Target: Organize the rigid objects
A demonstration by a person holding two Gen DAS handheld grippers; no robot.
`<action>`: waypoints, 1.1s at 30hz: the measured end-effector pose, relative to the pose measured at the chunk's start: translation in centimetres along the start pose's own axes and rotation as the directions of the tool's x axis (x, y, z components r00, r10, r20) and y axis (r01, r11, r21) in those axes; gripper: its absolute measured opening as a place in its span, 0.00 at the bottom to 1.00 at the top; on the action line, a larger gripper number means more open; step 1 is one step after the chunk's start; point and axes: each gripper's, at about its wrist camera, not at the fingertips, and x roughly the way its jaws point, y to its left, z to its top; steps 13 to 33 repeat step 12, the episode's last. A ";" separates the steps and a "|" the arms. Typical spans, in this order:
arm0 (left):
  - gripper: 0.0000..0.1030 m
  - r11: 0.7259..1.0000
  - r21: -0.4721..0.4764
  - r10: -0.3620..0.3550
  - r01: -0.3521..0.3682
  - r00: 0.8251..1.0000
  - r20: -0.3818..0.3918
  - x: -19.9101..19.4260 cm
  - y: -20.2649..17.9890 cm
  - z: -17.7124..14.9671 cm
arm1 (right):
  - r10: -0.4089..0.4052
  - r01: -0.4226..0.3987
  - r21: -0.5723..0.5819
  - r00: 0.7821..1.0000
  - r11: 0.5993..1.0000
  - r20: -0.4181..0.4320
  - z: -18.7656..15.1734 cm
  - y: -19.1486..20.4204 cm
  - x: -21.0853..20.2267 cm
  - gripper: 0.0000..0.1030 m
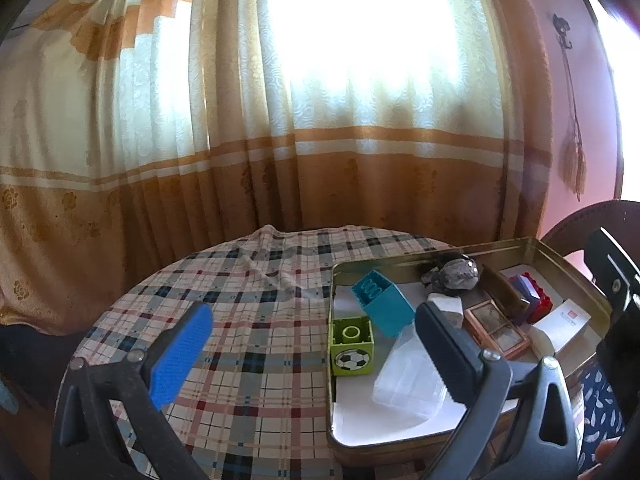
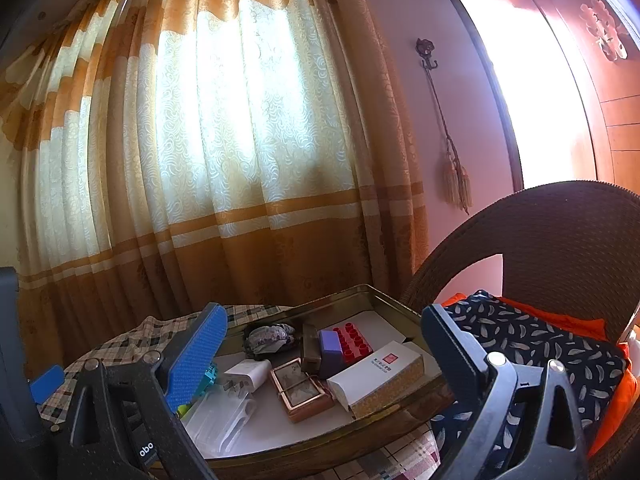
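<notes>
— What's on the table, by the curtain (image 1: 200,120)?

— A metal tray (image 1: 440,438) on a plaid cloth (image 1: 248,280), with both grippers held over it. The left gripper (image 1: 316,344) hangs with its jaws spread wide, nothing between them. The tray lies mostly under and beyond its right jaw; bare cloth lies beyond its left one.

— And inside the tray?

— A green block (image 1: 352,348) with a football print sits between the left gripper's jaws, toward the right one. A teal block (image 1: 384,304) leans just beyond it. A clear box (image 1: 408,380) lies against the right jaw, partly hidden by it.

— The other gripper?

— The right gripper (image 2: 324,356) is also wide open and empty. Between its jaws lie a white charger (image 2: 246,376), a framed tin (image 2: 300,388) and a white carton (image 2: 380,372). Farther ahead are a red brick (image 2: 354,340), a purple block (image 2: 330,346) touching it, and a grey bundle (image 2: 268,338); what the bundle is, I cannot tell.

— Beyond its right jaw?

— A wicker chair (image 2: 560,232) holding a feather-print cushion (image 2: 532,344).
</notes>
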 end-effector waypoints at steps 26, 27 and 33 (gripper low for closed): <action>1.00 1.000 -0.014 -0.002 0.002 1.000 -0.016 0.1 0.1 0.0 | -0.005 0.005 0.000 1.000 1.000 -0.002 0.0 0.0 0.0 0.96; 1.00 1.000 -0.014 -0.002 0.002 1.000 -0.016 0.1 0.1 0.0 | -0.005 0.005 0.000 1.000 1.000 -0.002 0.0 0.0 0.0 0.96; 1.00 1.000 -0.014 -0.002 0.002 1.000 -0.016 0.1 0.1 0.0 | -0.005 0.005 0.000 1.000 1.000 -0.002 0.0 0.0 0.0 0.96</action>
